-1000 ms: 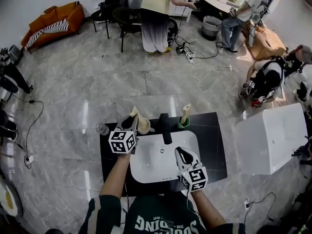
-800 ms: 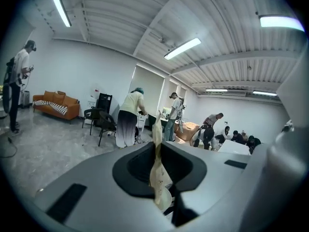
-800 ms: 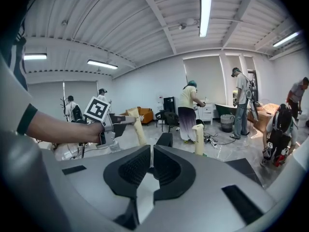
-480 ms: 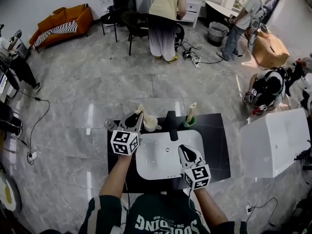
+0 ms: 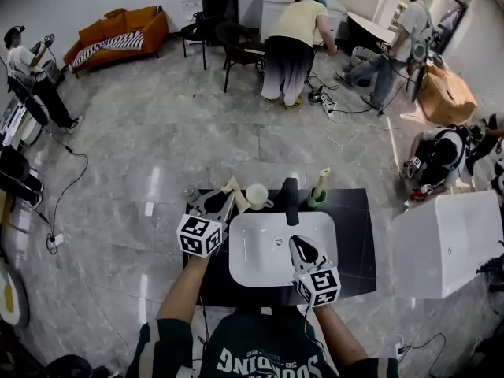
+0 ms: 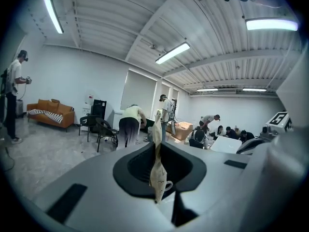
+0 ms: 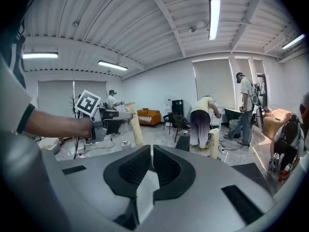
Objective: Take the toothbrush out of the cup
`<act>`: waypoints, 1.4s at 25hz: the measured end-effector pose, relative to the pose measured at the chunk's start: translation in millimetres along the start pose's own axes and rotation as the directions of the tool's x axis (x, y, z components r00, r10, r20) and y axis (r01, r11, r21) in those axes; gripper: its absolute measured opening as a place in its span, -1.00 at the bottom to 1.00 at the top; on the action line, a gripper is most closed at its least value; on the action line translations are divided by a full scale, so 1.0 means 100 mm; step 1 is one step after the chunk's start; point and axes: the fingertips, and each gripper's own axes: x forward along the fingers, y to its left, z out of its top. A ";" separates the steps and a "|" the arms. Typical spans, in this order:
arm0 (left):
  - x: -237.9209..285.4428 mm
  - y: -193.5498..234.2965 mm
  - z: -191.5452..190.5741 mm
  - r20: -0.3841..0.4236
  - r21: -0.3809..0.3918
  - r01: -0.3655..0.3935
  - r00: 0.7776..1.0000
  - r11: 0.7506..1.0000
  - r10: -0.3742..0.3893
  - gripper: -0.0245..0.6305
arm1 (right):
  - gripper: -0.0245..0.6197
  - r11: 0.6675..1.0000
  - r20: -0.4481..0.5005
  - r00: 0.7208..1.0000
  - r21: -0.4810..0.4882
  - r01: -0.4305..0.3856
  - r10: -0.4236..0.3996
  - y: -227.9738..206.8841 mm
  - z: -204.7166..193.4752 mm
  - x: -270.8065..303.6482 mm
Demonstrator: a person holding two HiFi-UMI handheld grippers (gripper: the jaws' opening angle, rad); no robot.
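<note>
**Task state.** The toothbrush [image 5: 235, 190] is clamped in the left tongs [image 5: 223, 201] and is held clear of the white cup [image 5: 257, 194]. The cup stands just beside it on the black counter [image 5: 350, 235]. Extraction appears done; at most, setting the brush down remains. The right tongs [image 5: 296, 243] are closed and empty over the basin [image 5: 260, 266].

**Views.** The left gripper view shows the grip on the brush, with the cup's handle behind. Only the head view shows brush and cup rim apart.
</note>
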 end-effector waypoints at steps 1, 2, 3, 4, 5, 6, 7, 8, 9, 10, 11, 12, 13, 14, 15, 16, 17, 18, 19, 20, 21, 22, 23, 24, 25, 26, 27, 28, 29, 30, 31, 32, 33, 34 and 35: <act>-0.04 0.00 -0.04 -0.012 -0.005 0.007 1.000 1.000 -0.007 -0.79 | -0.80 1.000 -0.002 1.000 -0.002 -0.005 0.005 0.03 -0.01 0.00; -0.08 0.00 -0.08 -0.025 -0.009 0.016 1.000 1.000 -0.016 -0.79 | -0.80 1.000 -0.004 1.000 -0.004 -0.011 0.011 0.06 -0.02 0.01; -0.12 -0.01 -0.12 -0.037 -0.010 0.026 0.999 1.000 -0.026 -0.79 | -0.79 1.000 -0.005 1.000 -0.006 -0.018 0.018 0.09 -0.02 0.02; -0.15 -0.02 -0.17 -0.050 -0.009 0.035 0.998 0.999 -0.036 -0.79 | -0.80 1.000 -0.006 1.000 -0.009 -0.025 0.025 0.12 -0.03 0.02; -0.19 -0.04 -0.22 -0.063 -0.006 0.043 0.997 0.999 -0.044 -0.79 | -0.80 0.999 -0.008 0.999 -0.013 -0.031 0.031 0.15 -0.04 0.03; -0.22 -0.05 -0.28 -0.077 -0.002 0.049 0.996 0.999 -0.049 -0.79 | -0.80 0.999 -0.010 0.999 -0.017 -0.037 0.037 0.17 -0.04 0.03; -0.26 -0.06 -0.33 -0.091 0.001 0.053 0.994 0.999 -0.053 -0.79 | -0.80 0.999 -0.011 0.999 -0.020 -0.041 0.041 0.19 -0.04 0.03; -0.29 -0.06 -0.39 -0.105 -0.001 0.056 0.993 0.998 -0.056 -0.79 | -0.79 0.999 -0.011 0.999 -0.022 -0.045 0.045 0.21 -0.04 0.03; -0.33 -0.05 -0.44 -0.119 -0.007 0.059 0.991 0.998 -0.060 -0.79 | -0.79 0.999 -0.012 0.999 -0.024 -0.047 0.047 0.22 -0.04 0.04; -0.36 -0.05 -0.49 -0.132 -0.015 0.061 0.989 0.998 -0.063 -0.79 | -0.80 0.999 -0.013 0.999 -0.025 -0.048 0.048 0.23 -0.04 0.04; -0.39 -0.04 -0.55 -0.144 -0.021 0.063 0.987 0.998 -0.065 -0.79 | -0.80 0.998 -0.015 0.999 -0.026 -0.049 0.048 0.24 -0.04 0.05; -0.42 -0.03 -0.60 -0.157 -0.026 0.064 0.985 0.998 -0.067 -0.79 | -0.79 0.998 -0.017 0.999 -0.026 -0.049 0.048 0.24 -0.04 0.05; -0.46 -0.03 -0.66 -0.170 -0.031 0.066 0.983 0.997 -0.070 -0.79 | -0.80 0.998 -0.019 0.999 -0.026 -0.049 0.048 0.25 -0.05 0.06; -0.50 -0.02 -0.71 -0.184 -0.038 0.070 0.980 0.997 -0.076 -0.79 | -0.80 0.998 -0.021 0.999 -0.025 -0.050 0.049 0.26 -0.06 0.07; -0.54 -0.01 -0.76 -0.199 -0.048 0.077 0.976 0.996 -0.085 -0.80 | -0.80 0.998 -0.022 0.998 -0.024 -0.052 0.051 0.27 -0.06 0.08; -0.58 0.00 -0.81 -0.215 -0.061 0.083 0.972 0.995 -0.094 -0.80 | -0.80 0.998 -0.025 0.998 -0.022 -0.054 0.053 0.29 -0.08 0.10; -0.63 0.01 -0.87 -0.234 -0.076 0.088 0.967 0.993 -0.104 -0.80 | -0.80 0.998 -0.029 0.998 -0.020 -0.057 0.056 0.31 -0.09 0.10; -0.68 0.01 -0.94 -0.253 -0.091 0.094 0.961 0.991 -0.115 -0.80 | -0.80 0.998 -0.033 0.998 -0.018 -0.060 0.059 0.33 -0.11 0.11; -0.72 0.01 -1.01 -0.271 -0.105 0.101 0.954 0.989 -0.127 -0.80 | -0.80 0.998 -0.037 0.997 -0.017 -0.062 0.062 0.35 -0.12 0.12; -0.76 0.00 -1.09 -0.290 -0.117 0.109 0.947 0.987 -0.139 -0.80 | -0.79 0.998 -0.041 0.997 -0.017 -0.065 0.064 0.37 -0.14 0.13; -0.80 -0.01 -1.16 -0.310 -0.125 0.116 0.939 0.985 -0.150 -0.80 | -0.79 0.998 -0.045 0.997 -0.017 -0.068 0.067 0.39 -0.14 0.15; -0.84 -0.01 -1.25 -0.331 -0.129 0.121 0.930 0.984 -0.158 -0.80 | -0.80 0.997 -0.048 0.996 -0.018 -0.072 0.071 0.41 -0.15 0.17; -0.88 -0.01 -1.33 -0.353 -0.133 0.122 0.922 0.984 -0.162 -0.80 | -0.80 0.997 -0.050 0.996 -0.018 -0.077 0.076 0.44 -0.16 0.18; -0.92 -0.01 -1.42 -0.373 -0.138 0.121 0.913 0.983 -0.165 -0.80 | -0.80 0.996 -0.052 0.995 -0.019 -0.082 0.081 0.47 -0.17 0.20; -0.95 0.00 -1.52 -0.392 -0.147 0.120 0.904 0.982 -0.169 -0.80 | -0.80 0.996 -0.054 0.995 -0.021 -0.086 0.085 0.50 -0.18 0.22; -0.97 0.00 -1.61 -0.410 -0.160 0.120 0.895 0.980 -0.176 -0.80 | -0.80 0.996 -0.056 0.994 -0.023 -0.090 0.089 0.52 -0.19 0.23; -0.99 0.00 -1.68 -0.426 -0.174 0.121 0.886 0.977 -0.186 -0.80 | -0.80 0.995 -0.058 0.994 -0.024 -0.093 0.091 0.55 -0.19 0.24; -1.01 -0.01 -1.74 -0.438 -0.187 0.123 0.878 0.975 -0.195 -0.80 | -0.79 0.995 -0.059 0.994 -0.024 -0.095 0.093 0.56 -0.20 0.24; -1.02 -0.01 -1.79 -0.446 -0.199 0.124 0.872 0.972 -0.203 -0.80 | -0.80 0.995 -0.061 0.994 -0.025 -0.096 0.095 0.57 -0.19 0.25; -1.03 -0.01 -1.83 -0.454 -0.210 0.123 0.866 0.970 -0.208 -0.80 | -0.79 0.995 -0.062 0.993 -0.025 -0.097 0.096 0.58 -0.19 0.25; -1.04 -0.01 -1.86 -0.463 -0.217 0.120 0.861 0.969 -0.210 -0.80 | -0.80 0.995 -0.063 0.993 -0.025 -0.098 0.096 0.59 -0.18 0.25; -1.04 0.00 -1.90 -0.472 -0.221 0.116 0.856 0.968 -0.210 -0.80 | -0.80 0.995 -0.065 0.993 -0.026 -0.098 0.096 0.59 -0.18 0.26; -1.04 0.02 -1.93 -0.481 -0.222 0.113 0.851 0.968 -0.210 -0.80 | -0.80 0.995 -0.066 0.993 -0.026 -0.097 0.095 0.59 -0.18 0.26; -1.04 0.02 -1.95 -0.488 -0.223 0.111 0.847 0.968 -0.210 -0.80 | -0.80 0.995 -0.067 0.993 -0.025 -0.095 0.093 0.59 -0.19 0.26; -1.03 0.03 -1.97 -0.493 -0.224 0.111 0.844 0.968 -0.211 -0.80 | -0.80 0.995 -0.070 0.993 -0.024 -0.093 0.091 0.58 -0.19 0.26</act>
